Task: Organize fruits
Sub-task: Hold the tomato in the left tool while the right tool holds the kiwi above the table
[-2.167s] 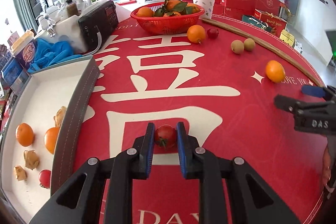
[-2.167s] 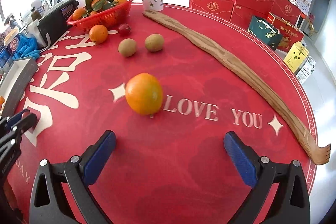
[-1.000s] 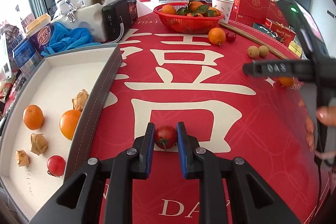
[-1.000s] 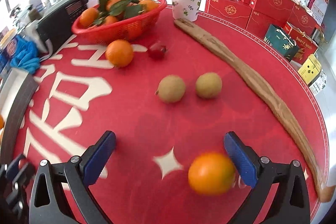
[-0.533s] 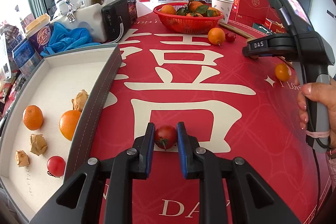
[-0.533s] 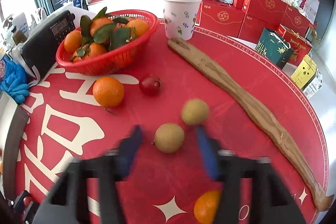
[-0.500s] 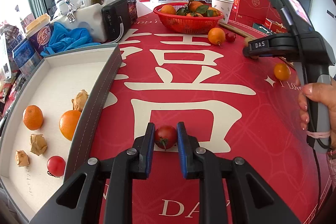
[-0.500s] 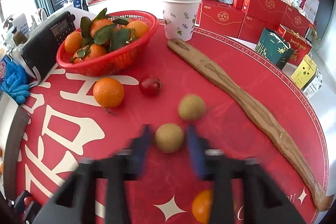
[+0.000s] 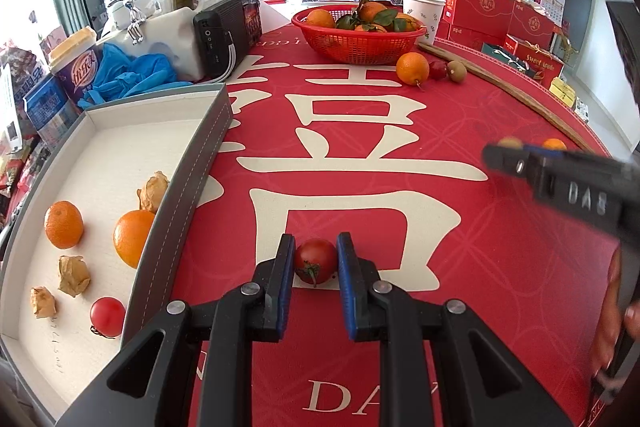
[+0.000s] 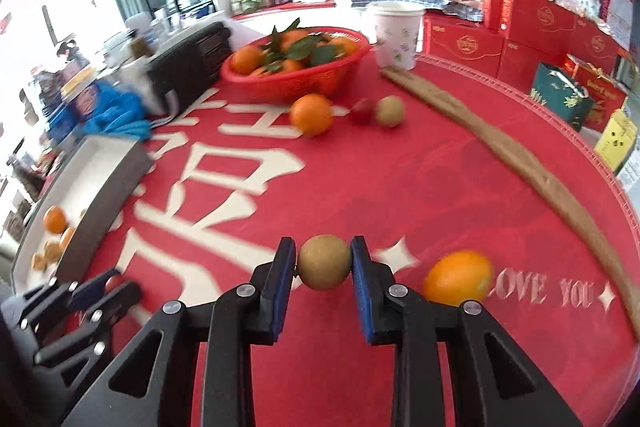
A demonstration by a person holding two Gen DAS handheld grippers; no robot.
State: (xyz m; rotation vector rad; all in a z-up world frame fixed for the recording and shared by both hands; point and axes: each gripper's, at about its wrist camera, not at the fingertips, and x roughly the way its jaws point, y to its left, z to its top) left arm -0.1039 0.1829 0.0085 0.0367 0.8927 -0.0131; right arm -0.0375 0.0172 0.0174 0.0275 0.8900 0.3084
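My left gripper (image 9: 315,263) is shut on a small red tomato (image 9: 315,260) over the red tablecloth, just right of the white tray (image 9: 200,163). The tray holds two oranges (image 9: 132,243), a tomato (image 9: 107,315) and several dried husks. My right gripper (image 10: 324,267) is shut on a brown kiwi (image 10: 324,267), lifted above the cloth. A loose orange (image 10: 458,278) lies just right of it. In the left wrist view the right gripper (image 9: 520,153) comes in blurred from the right. Far back lie an orange (image 10: 311,113), a small red fruit (image 10: 362,111) and a second kiwi (image 10: 390,111).
A red basket (image 9: 360,45) of leafy oranges stands at the back, with a paper cup (image 10: 396,39) beside it. A long wooden stick (image 10: 520,163) runs along the table's right side. A black radio (image 9: 230,31), blue gloves and red gift boxes (image 10: 520,31) edge the table.
My right gripper closed from wide open onto a kiwi and drew back toward the near side with it. One kiwi stays beside the red fruit. The left gripper has kept still with its tomato.
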